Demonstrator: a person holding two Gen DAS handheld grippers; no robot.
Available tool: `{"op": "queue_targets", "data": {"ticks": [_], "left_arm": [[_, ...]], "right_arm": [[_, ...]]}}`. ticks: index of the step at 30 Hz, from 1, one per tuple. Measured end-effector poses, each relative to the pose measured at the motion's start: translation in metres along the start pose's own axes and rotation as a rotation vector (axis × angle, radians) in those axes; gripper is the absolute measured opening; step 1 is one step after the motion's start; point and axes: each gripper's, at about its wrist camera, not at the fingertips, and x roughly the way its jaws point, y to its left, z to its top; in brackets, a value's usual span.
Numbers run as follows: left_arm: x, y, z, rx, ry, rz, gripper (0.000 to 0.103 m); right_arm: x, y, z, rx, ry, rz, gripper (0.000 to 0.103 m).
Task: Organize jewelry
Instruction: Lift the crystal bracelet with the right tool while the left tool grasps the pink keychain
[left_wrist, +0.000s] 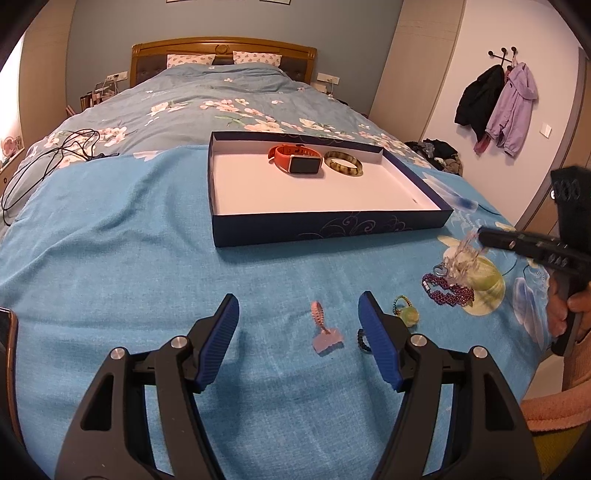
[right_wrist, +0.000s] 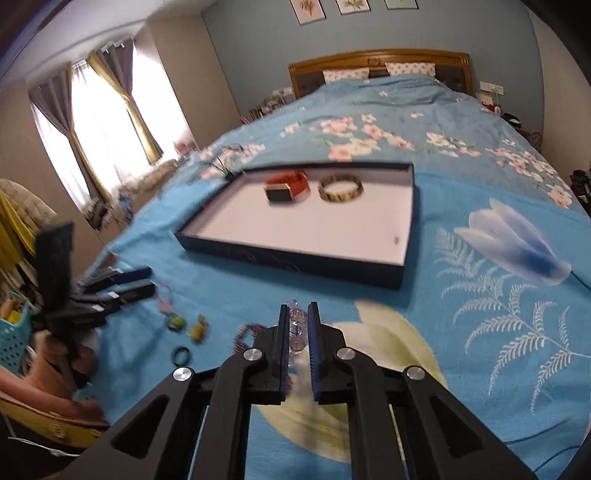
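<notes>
Right gripper (right_wrist: 298, 308) is pinched nearly closed on a clear crystal bead bracelet (right_wrist: 297, 328), held just above the blue bedspread (right_wrist: 480, 369); left gripper (left_wrist: 297, 306) hangs wide open and empty over a pink hair clip (left_wrist: 324, 330); carry the bracelet level to the dark tray (left_wrist: 332, 229), releasing beside the orange watch (left_wrist: 295, 160) and the bangle (left_wrist: 343, 166).

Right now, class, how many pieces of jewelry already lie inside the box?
2: an orange watch left of a mottled bangle, both near the far wall of the box. Nothing appears hidden.
</notes>
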Motion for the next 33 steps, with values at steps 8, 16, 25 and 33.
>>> {"op": "queue_targets", "data": {"ticks": [8, 16, 25, 33], "left_arm": [[-0.002, -0.004, -0.002, 0.027, 0.007, -0.013, 0.066], [-0.002, -0.016, -0.007, 0.091, 0.038, -0.034, 0.065], [0.015, -0.018, -0.010, 0.083, 0.116, -0.067, 0.045], [0.022, -0.015, -0.007, 0.063, 0.134, -0.072, 0.019]], "right_arm": [[-0.016, 0.004, 0.016, 0.019, -0.079, 0.039, 0.008], [-0.018, 0.002, 0.024, 0.026, -0.109, 0.041, 0.008], [-0.014, 0.000, 0.023, 0.047, -0.108, 0.056, 0.008], [-0.005, 0.003, 0.021, 0.045, -0.095, 0.074, 0.008]]}}
